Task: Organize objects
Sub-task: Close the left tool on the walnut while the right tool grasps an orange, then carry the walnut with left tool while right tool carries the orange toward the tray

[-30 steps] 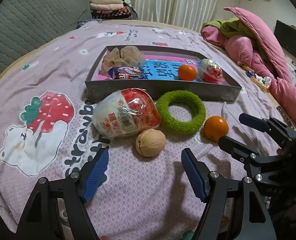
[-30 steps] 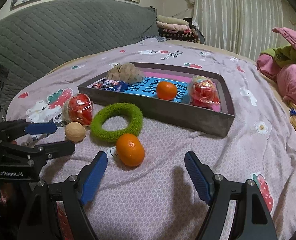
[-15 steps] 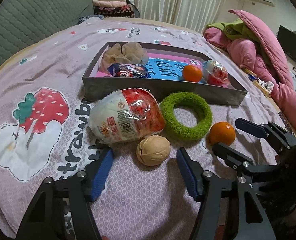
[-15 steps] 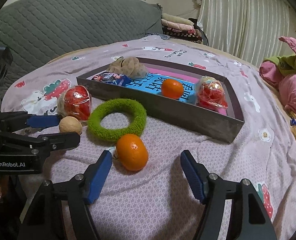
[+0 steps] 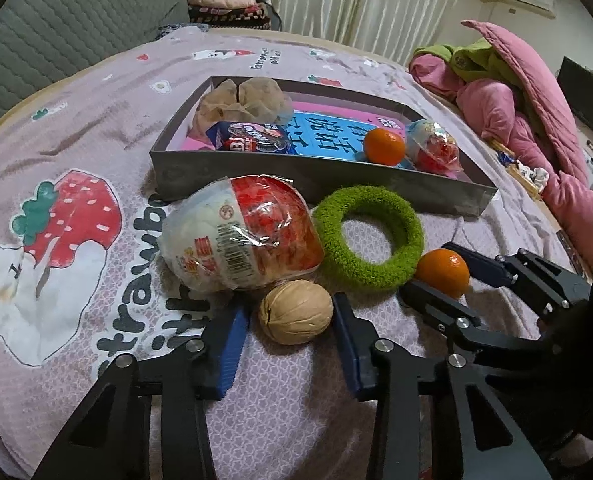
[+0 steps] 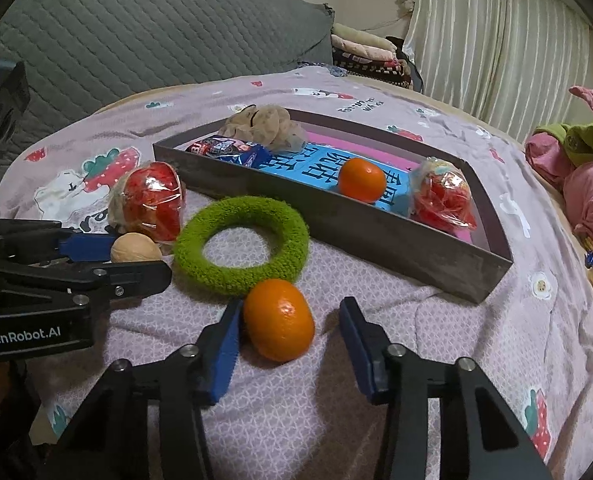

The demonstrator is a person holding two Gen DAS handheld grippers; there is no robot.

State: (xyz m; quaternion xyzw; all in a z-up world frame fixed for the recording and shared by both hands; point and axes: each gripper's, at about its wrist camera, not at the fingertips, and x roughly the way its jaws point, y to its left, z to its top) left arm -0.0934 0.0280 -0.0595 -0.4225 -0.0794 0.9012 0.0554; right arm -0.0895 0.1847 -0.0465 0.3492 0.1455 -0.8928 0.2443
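My left wrist camera sits low over the bedspread (image 5: 76,128), facing the tray (image 5: 320,178); the right one looks likewise from the other side (both close), sharing the green ring (image 6: 240,246).

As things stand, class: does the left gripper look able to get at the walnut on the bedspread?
Probably yes. The left gripper is open with the walnut between its blue pads and nothing between them. The wrapped snack sits just behind it.
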